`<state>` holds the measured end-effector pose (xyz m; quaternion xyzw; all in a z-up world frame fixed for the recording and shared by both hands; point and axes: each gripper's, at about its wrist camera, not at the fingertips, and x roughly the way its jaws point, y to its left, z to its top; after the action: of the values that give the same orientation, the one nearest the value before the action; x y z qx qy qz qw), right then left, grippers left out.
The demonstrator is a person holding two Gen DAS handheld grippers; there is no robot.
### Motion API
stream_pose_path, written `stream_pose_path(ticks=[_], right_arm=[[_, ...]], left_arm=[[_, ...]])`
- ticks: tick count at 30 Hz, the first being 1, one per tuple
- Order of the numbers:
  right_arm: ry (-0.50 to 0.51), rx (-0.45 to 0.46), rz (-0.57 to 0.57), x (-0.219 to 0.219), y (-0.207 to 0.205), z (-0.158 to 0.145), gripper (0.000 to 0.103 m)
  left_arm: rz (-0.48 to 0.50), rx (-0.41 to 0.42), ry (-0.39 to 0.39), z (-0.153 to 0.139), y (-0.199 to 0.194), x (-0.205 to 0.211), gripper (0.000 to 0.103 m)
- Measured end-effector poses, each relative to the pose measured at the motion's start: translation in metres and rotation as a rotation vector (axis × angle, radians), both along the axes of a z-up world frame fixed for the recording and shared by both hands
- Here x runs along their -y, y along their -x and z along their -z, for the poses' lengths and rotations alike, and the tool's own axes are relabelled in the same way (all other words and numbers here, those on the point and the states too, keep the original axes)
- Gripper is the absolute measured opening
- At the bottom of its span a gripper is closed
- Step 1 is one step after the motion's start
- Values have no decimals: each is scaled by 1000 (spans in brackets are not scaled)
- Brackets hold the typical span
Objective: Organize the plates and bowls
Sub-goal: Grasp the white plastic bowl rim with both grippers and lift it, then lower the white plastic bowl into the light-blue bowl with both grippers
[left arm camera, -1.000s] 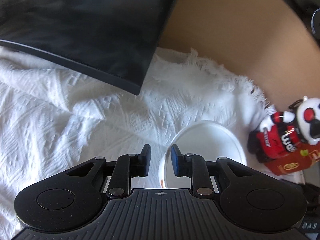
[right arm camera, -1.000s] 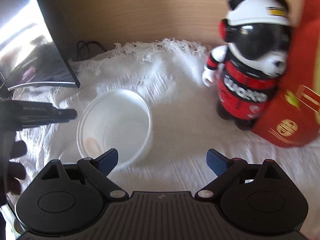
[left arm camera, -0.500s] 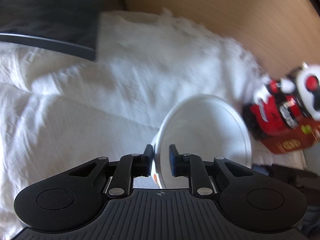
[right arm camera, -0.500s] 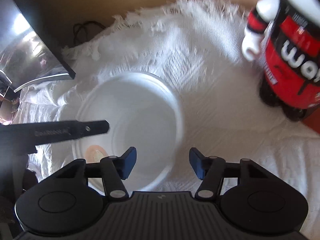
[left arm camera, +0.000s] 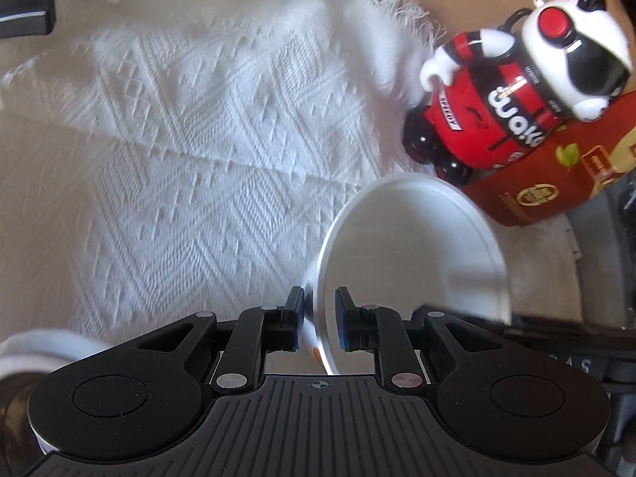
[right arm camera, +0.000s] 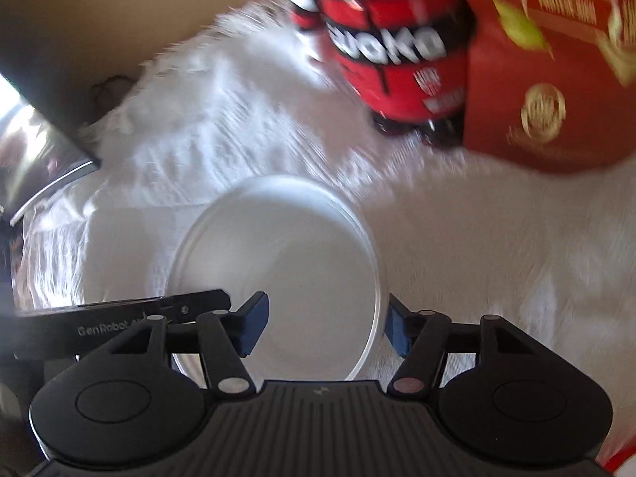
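Bowl (left arm camera: 413,246), beside the panda figure (left arm camera: 512,91), looks light and slick; my left tool (left arm camera: 317,318) pinches its thin rim, and my right tool (right arm camera: 326,328) has been reopening slightly, probably straddling the far rim.

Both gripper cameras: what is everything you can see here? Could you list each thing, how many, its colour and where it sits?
bowl: one, white, on the cloth, its wall pinched by the left gripper
cloth: one, white, woven, fringed, spread over the surface
toy bear: one, red, black and white, at the cloth's far edge
box: one, red with gold print, right beside the bear
dark panel: one, black, glossy, far left
second white dish: one edge only, lower left; cannot tell what kind
left gripper: black, blue pads, shut on the bowl's wall
right gripper: black, blue pads, straddling the bowl's rim, not pressing
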<state>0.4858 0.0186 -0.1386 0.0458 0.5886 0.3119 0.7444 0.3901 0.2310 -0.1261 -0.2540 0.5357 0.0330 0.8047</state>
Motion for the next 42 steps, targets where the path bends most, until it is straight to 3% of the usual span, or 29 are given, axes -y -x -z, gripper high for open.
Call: stream_pose_path(ticks=[3,6,12,17,22,26,30,33,36,42], right_arm=[[-19,-66,31,1,0,16,68],[-31,-75,61,6,3,16,67],[-112,57,80,33,33,-56,67],[-105,143,51,56,76,-105,68],[-65,99,27,81,110,-110,68],[1,84,22,88,133,-98,68],[54,67,31,90,151,-78,68],[55,29,59,94,152,-65,68],[56,50,85,98,155,-64,68],[72,70,97,100,153,-60,69]], left_arm=[[2,-11,-4,5,-3,0,18],[11,8,-6,-15,3,-1,18],[73,195,-21,-105,36,13,25],[183,187,-56,-137,66,39,25],[263,100,19,-120,88,52,25],[319,51,20,-97,105,63,20],[300,-9,82,-71,113,59,21],[274,-7,70,-68,121,53,19],[242,9,94,-71,124,45,19],[236,37,49,-73,126,45,19]])
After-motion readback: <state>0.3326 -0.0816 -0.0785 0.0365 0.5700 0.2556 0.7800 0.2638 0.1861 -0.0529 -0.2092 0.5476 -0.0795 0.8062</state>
